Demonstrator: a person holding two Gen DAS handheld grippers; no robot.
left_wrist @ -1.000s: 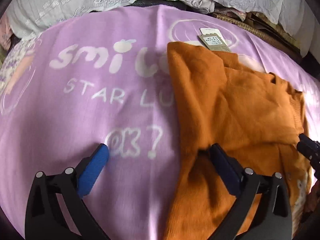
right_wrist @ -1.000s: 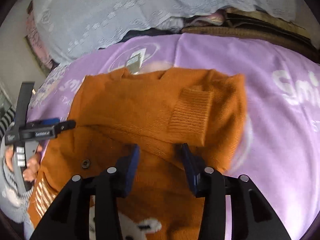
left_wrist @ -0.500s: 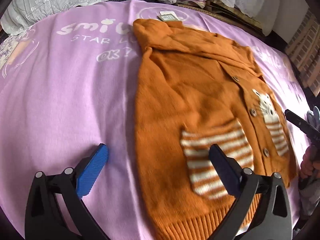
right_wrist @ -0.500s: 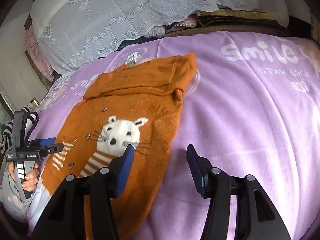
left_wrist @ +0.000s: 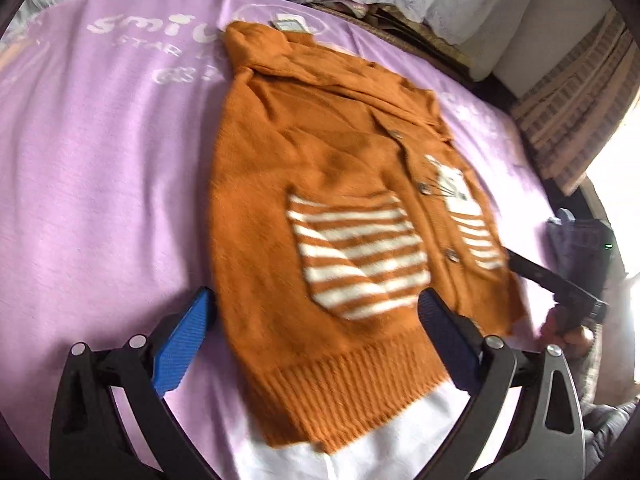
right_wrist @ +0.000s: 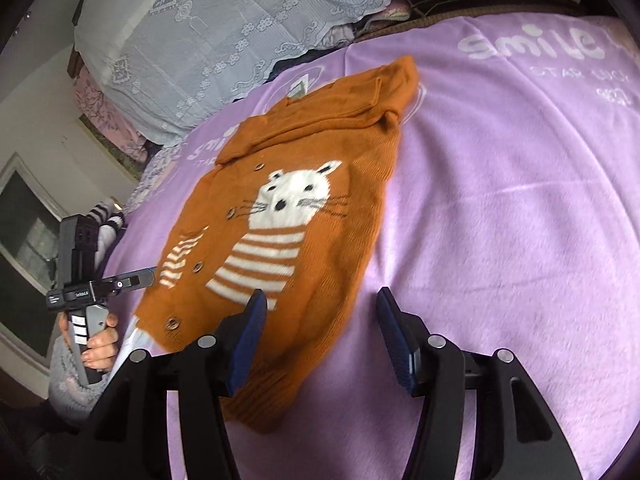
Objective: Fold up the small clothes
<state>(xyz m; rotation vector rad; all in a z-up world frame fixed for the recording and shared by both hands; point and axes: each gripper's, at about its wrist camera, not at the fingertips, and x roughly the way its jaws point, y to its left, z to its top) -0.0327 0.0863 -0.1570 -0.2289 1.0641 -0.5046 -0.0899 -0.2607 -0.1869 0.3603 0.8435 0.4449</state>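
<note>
An orange knitted cardigan (left_wrist: 332, 200) lies front up on the purple blanket (left_wrist: 100, 200). It has a white cat (right_wrist: 296, 196), striped pockets and buttons, and its sleeves are folded across the collar end. My left gripper (left_wrist: 315, 298) is open, its blue pads wide apart just above the ribbed hem, with nothing pressed between them. My right gripper (right_wrist: 320, 296) is open over the cardigan's right hem corner; one pad is above the knit, the other above the blanket. In the right wrist view a hand holds the left gripper (right_wrist: 140, 280) at the hem's left side.
A white cloth (left_wrist: 360, 452) sticks out from under the hem. A paper tag (left_wrist: 286, 24) lies at the collar. A lace-covered pile (right_wrist: 220, 32) lines the far edge of the bed. A striped curtain (left_wrist: 580, 100) hangs at the right.
Both grippers have drawn back from the folded sleeves at the collar end to the hem. The right gripper's jaws have widened. The whole cardigan front is now in view.
</note>
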